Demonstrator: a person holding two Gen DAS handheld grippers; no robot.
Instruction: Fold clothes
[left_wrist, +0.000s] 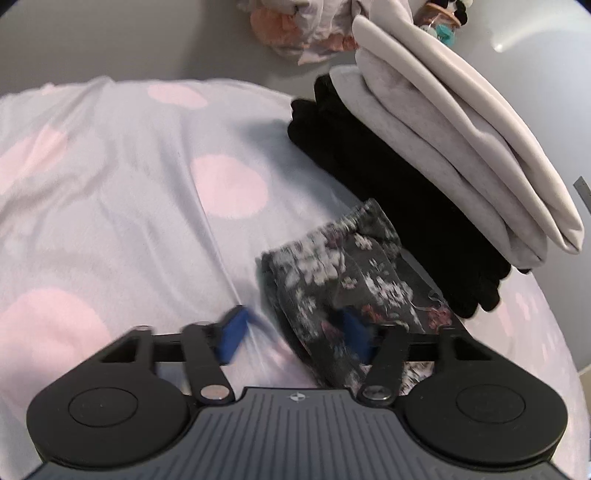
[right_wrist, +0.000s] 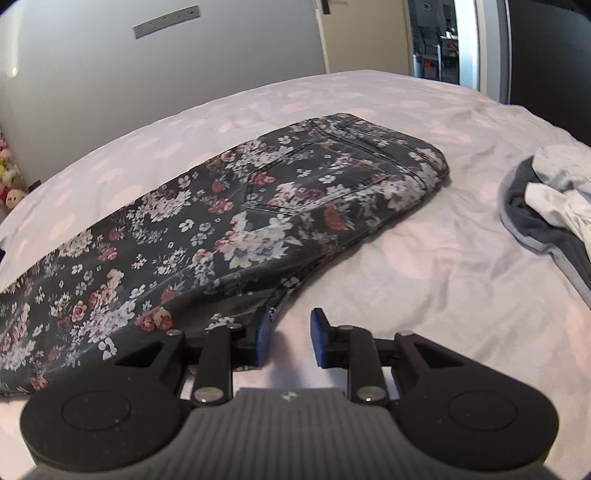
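So the floral pants (right_wrist: 236, 206) are lying lengthwise on the bed (right_wrist: 424, 266), legs already doubled onto each other, waistband at the far end and back pocket facing up. Looks like the next fold is bringing the leg end up toward the waist, which would explain where both tools sit.

The left hand-held gripper (left_wrist: 295, 338) has its fingers wide apart, straddling the cuff end (left_wrist: 332, 280) of the pants. The fabric bunches up between the blue pads, but they aren't pinching it yet as far as I can tell, and that view is blurry.

The right hand-held gripper (right_wrist: 288, 341) is also parted, a narrower gap, with only bedsheet between the pads. Its left pad is just beside the near edge of the pants, probably lining up to grab that edge.

Just right of the cuffs there's a folded stack (left_wrist: 443, 147), black stuff under grey, so the finished pile is close by. An unfolded heap (right_wrist: 554, 199) waits on the right.
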